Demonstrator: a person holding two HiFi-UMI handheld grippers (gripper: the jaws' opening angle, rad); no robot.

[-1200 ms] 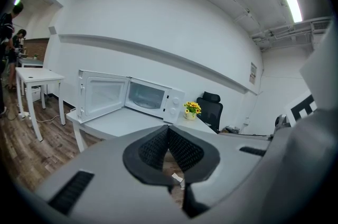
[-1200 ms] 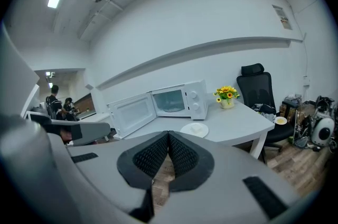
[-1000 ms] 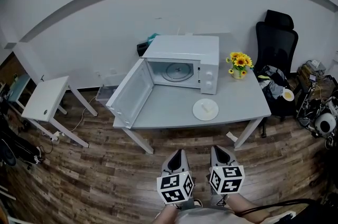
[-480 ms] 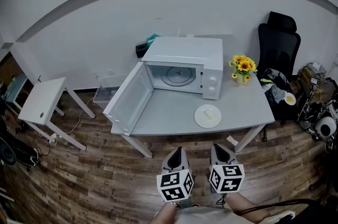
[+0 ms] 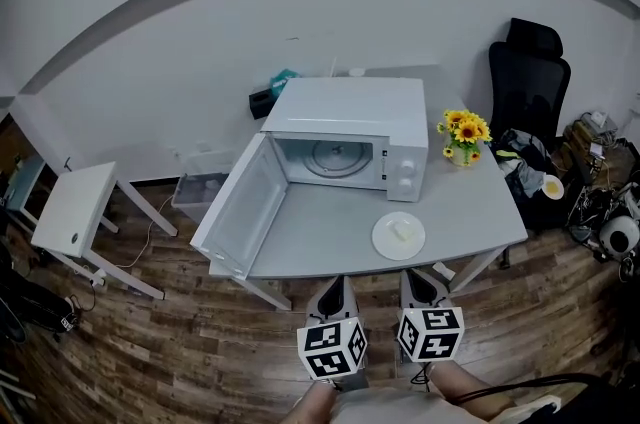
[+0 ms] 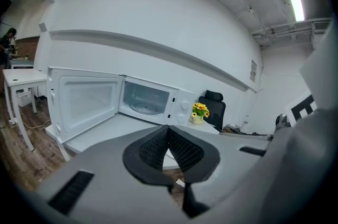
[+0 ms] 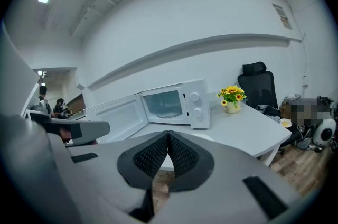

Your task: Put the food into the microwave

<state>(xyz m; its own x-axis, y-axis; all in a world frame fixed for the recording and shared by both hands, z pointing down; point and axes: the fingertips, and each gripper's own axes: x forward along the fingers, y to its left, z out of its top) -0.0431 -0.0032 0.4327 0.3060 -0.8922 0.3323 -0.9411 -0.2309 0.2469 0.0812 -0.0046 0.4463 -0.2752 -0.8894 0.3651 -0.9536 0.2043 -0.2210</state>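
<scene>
- Food [image 5: 401, 230], head view: a small pale piece on a round white plate [image 5: 380, 244], near the table's [image 5: 480, 212] front edge and toward its front-right corner; microwave [image 5: 345, 117] at the back edge; its door [image 5: 240, 212] stands wide open over the front-left corner; turntable bare; left gripper [image 5: 335, 285] and right gripper [image 5: 418, 278] side by side off the front edge, apart from the plate.
- Left gripper view: jaws pressed together, nothing between them; open microwave cavity ahead and to the left; food not made out here.
- Right gripper view: jaws meet tip to tip, nothing held; a sliver of the plate's rim shows just above the jaw tips; food too small to tell.
- Handling (judgement): plate probably stiff, smooth and breakable, so slippery in the pads; food looks light and sits loose, so it may slide if the plate tilts; take hold at the plate's near rim, one jaw over and one under, and carry it level; the jaws must open first; the other gripper could steady the far rim; the open door leaves a clear way in from the front.
</scene>
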